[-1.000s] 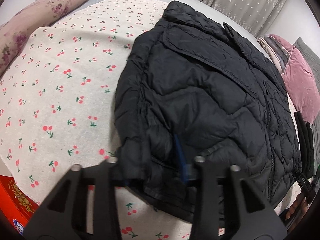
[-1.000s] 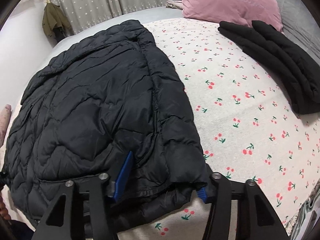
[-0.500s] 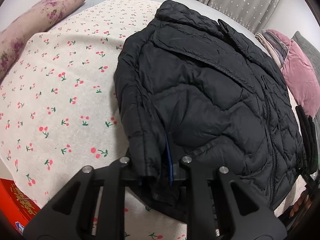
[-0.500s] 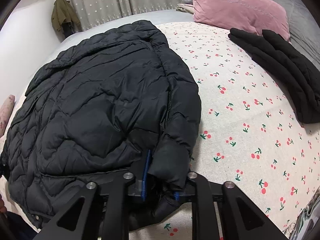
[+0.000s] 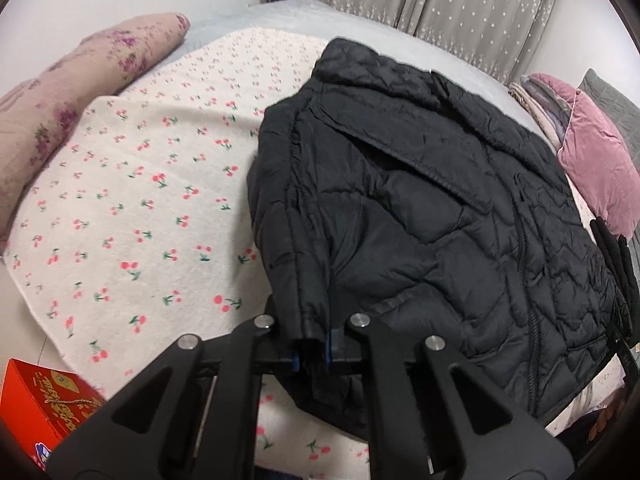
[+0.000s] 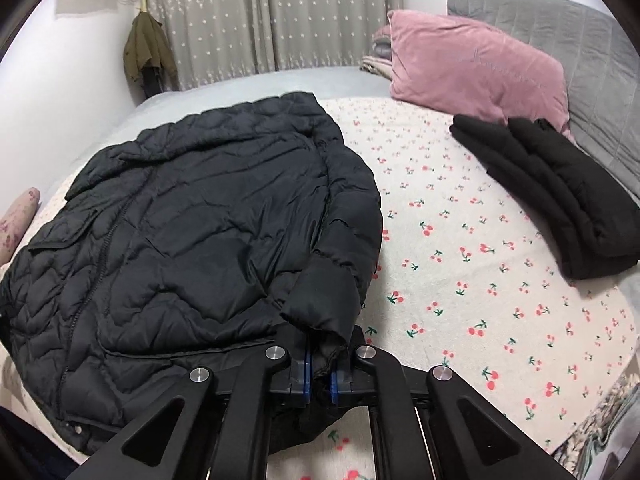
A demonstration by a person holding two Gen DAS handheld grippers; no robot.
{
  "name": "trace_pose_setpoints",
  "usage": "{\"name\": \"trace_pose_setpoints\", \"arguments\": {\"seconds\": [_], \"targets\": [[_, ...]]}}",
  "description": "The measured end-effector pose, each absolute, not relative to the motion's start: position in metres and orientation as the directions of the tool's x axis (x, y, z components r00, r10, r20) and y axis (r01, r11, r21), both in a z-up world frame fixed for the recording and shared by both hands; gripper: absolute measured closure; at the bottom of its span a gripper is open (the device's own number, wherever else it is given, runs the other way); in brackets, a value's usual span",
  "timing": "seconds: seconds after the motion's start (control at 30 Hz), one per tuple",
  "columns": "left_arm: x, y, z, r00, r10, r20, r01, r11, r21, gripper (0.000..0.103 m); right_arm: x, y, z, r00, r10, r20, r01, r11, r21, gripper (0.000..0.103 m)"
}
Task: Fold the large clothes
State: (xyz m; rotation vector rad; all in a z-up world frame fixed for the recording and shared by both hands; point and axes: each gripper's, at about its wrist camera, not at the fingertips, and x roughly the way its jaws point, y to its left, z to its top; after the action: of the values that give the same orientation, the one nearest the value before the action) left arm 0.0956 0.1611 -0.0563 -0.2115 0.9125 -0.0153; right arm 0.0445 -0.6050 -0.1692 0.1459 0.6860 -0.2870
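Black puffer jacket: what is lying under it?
The black puffer jacket lies on the cherry-print sheet, which shows all around it. Whether anything else sits beneath is hidden. Each claw, left and right, pinches a sleeve cuff.

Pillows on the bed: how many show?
2. A floral pillow at the sheet's left edge; a pink velvet pillow at the far right, behind the folded black garment. Others may be hidden.

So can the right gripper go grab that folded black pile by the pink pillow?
Probably not yet. The right gripper is shut on the black puffy quilted jacket. The folded black clothes pile lies across bare cherry-print sheet, nothing between, but it must let go first.
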Motion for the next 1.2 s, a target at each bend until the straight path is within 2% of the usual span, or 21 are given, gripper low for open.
{"name": "trace_pose_setpoints", "arguments": {"seconds": [0.2,0.47,0.7,0.87,1.2], "targets": [[0.066,0.166,-0.033,0.651,-0.114,-0.750,-0.066,0.976,-0.205,0.094,0.019,-0.602,-0.155,0.771,-0.201,-0.605,0.295,0.954,0.060,0.098],[0.011,0.170,0.014,0.714,-0.171,-0.679,-0.003,0.969,-0.248,0.095,-0.038,-0.612,-0.125,0.837,-0.054,-0.544,0.181,0.966,0.183,0.098],[-0.010,0.174,0.021,0.720,-0.210,-0.661,0.020,0.959,-0.283,0.095,-0.057,-0.640,-0.112,0.858,-0.004,-0.513,0.162,0.951,0.263,0.099],[-0.006,0.163,0.016,0.724,-0.146,-0.674,0.001,0.977,-0.212,0.095,-0.046,-0.658,-0.116,0.858,0.030,-0.512,0.166,0.929,0.332,0.098],[0.025,0.140,0.028,0.743,-0.057,-0.667,-0.017,0.994,-0.104,0.094,-0.022,-0.646,-0.087,0.875,0.045,-0.482,0.139,0.930,0.339,0.098]]}}
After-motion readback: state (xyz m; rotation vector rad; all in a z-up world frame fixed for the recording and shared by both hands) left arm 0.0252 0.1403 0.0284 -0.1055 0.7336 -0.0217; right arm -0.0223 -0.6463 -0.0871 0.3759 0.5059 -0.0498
